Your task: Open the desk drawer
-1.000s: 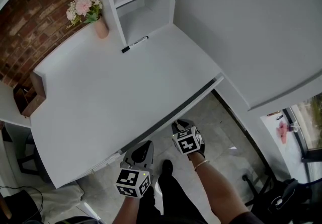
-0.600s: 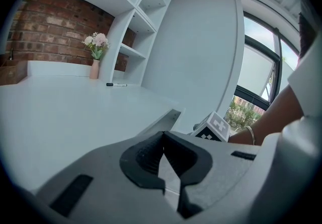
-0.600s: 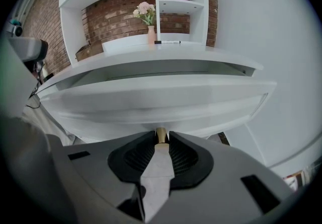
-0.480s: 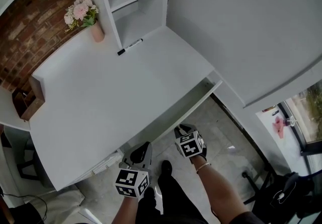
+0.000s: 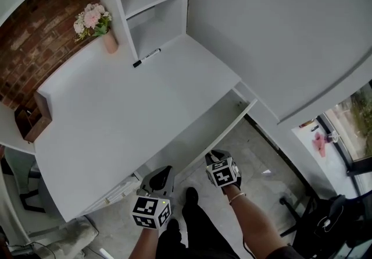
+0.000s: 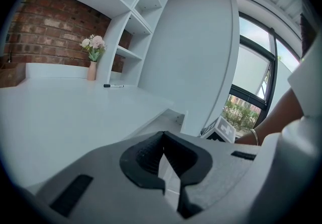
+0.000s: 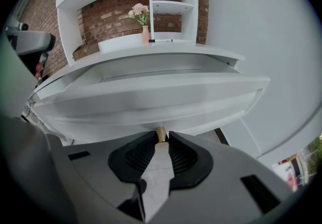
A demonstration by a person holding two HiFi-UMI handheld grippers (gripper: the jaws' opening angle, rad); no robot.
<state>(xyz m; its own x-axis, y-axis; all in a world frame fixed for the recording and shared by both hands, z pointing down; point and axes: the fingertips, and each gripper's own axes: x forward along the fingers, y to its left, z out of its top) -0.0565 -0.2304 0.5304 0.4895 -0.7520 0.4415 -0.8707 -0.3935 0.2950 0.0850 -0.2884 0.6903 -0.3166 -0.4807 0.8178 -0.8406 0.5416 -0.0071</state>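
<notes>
Right tool (image 7: 162, 138) up close: jaws pinched narrow on the small brass knob (image 7: 160, 134) at the middle of the drawer (image 5: 228, 131) front, a pad on either side of it. Below that tool, the person's dark shoe (image 5: 192, 194) is planted on the tiled floor (image 5: 258, 153), just in front of the drawer. Off to its left, the left tool (image 5: 164, 169) hangs by the counter (image 5: 116, 112) edge, jaws together, nothing in them. Just past the right tool, the drawer stands partly out from under the counter, its white inside showing. To that tool's right, a tall white panel (image 5: 279, 31) runs close by the drawer's end. Farther on across the counter top, a black marker (image 5: 146, 57) lies at the foot of the shelf unit (image 5: 157, 4). Left of it there's a vase of flowers (image 5: 108, 39), and far out to the left a wooden box (image 5: 35, 113). Behind it all, the brick wall (image 5: 29, 48).
</notes>
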